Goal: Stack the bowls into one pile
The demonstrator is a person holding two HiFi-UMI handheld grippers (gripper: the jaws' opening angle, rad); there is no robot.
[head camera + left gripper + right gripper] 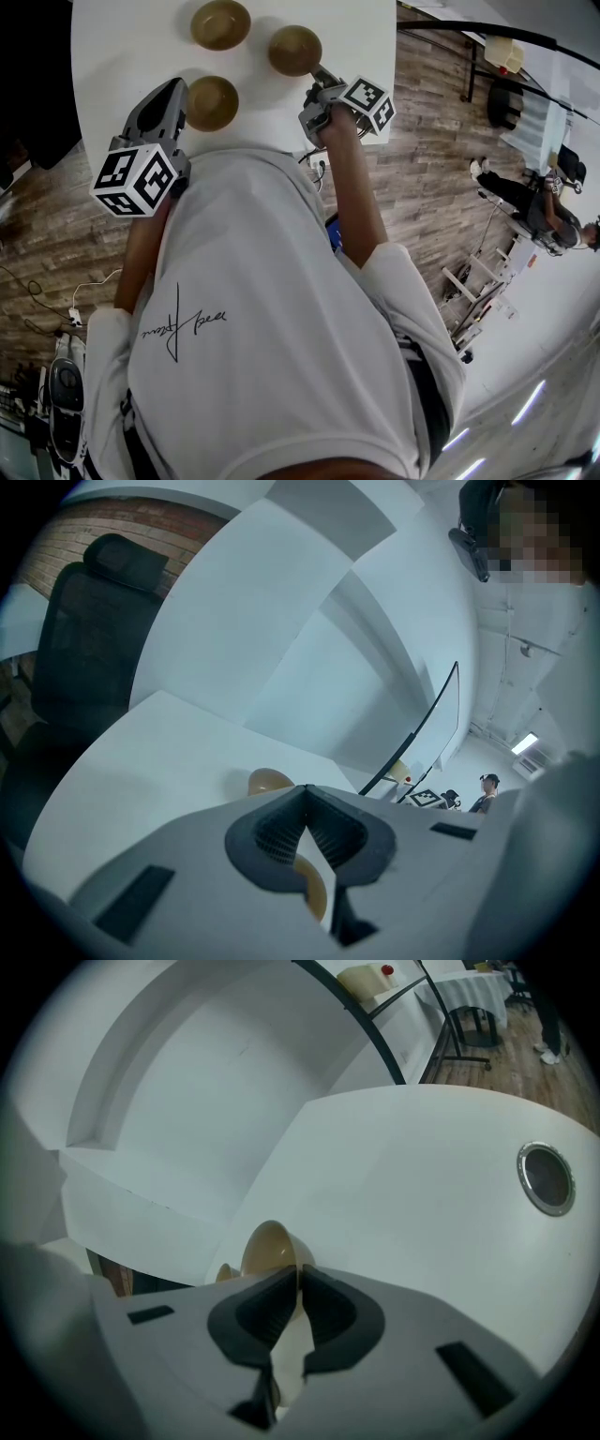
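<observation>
Currently three tan round bowls lie apart on the white table (112,47), none nested in another. The right gripper (317,77) is pressed together on the rim of the right-side bowl (292,49), which sits toward the table's right edge. In the right gripper view that bowl stands tilted beyond the fingertips with its hollow turned sideways, and I cannot tell whether it is clear of the surface. The left gripper (178,92) lies just beside the near-edge bowl (211,102), against its left side and close to the table's near edge. Its jaws meet at the tips. In the left gripper view a curve of tan rim shows in the gap behind them, but I cannot tell whether they pinch it. The far bowl (220,23) rests upright farther in from the near edge, apart from both grippers.
</observation>
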